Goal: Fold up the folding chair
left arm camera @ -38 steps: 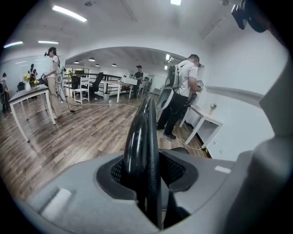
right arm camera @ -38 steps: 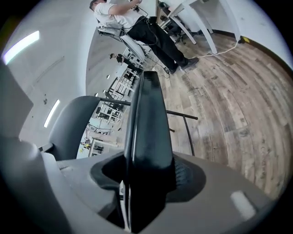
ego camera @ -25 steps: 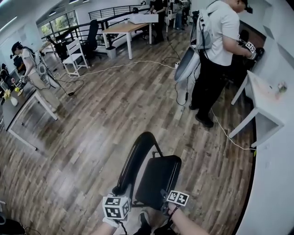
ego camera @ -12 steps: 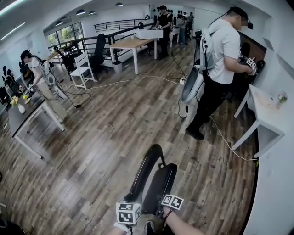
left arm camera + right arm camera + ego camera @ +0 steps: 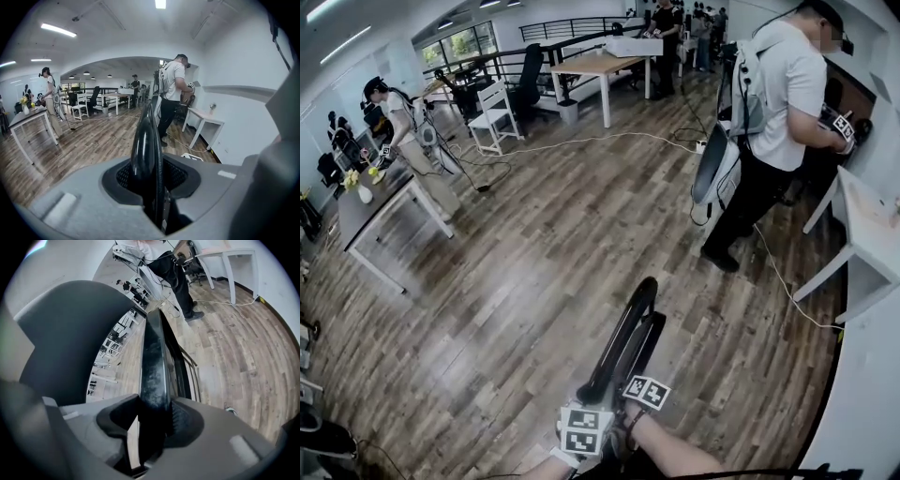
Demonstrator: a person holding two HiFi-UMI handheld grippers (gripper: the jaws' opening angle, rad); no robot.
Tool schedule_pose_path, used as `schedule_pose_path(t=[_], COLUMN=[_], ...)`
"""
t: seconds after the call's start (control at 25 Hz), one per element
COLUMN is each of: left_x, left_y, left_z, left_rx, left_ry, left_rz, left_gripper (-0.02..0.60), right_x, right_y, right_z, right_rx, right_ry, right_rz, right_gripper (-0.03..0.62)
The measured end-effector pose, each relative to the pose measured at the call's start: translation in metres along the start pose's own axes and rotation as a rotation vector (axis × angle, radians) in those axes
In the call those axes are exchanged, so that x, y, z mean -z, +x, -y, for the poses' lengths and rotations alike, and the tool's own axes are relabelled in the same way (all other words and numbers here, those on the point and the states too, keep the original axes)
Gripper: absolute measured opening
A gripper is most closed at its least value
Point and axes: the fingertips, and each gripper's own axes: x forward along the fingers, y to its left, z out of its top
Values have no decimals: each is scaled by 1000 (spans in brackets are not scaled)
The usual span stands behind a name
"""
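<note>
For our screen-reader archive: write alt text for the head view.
A black folding chair, almost folded flat, against a wood-plank floor; the left gripper and right gripper hold its near end, fingers closing on it.

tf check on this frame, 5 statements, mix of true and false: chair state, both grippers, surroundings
1. The chair's seat lies flat, ready to sit on. False: the folding chair shows edge-on in the head view, with the seat up close against the back.
2. The left gripper is empty. False: a black edge of the chair stands between the jaws of the left gripper, which are closing.
3. The right gripper has part of the chair between its jaws. True: the right gripper is closing on it.
4. A person in a white shirt stands beside a white table. True: the person is at the white table.
5. The floor is carpeted. False: the floor is wood planks.
</note>
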Motion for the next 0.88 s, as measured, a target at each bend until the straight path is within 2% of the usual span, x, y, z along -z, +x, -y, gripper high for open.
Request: schedule_pose_path(t=[0.36, 0.48, 0.52, 0.56, 0.64, 0.88], left_x=[1, -2, -2, -1, 0, -2], left_y=[-1, 2, 2, 2, 1, 4], left_z=[10, 7, 6, 4, 1, -7], left_rx=[-31, -43, -49, -56, -71, -114], left_ry=[30, 32, 33, 37, 52, 58], left_rz=[-12, -11, -9, -5, 2, 6], left_gripper=[104, 104, 105, 106, 110, 120], right_x=[7, 6, 7, 8, 6, -22], right_y=[10, 12, 12, 12, 7, -45], right_z=[-15, -21, -25, -29, -34, -11], right_rx=[-5, -57, -90, -119, -157, -210], right_ry=[-16, -65, -107, -150, -189, -228], right_rz=[-65, -95, -106, -110, -89, -41], right_gripper=[160, 161, 187, 245, 319, 339])
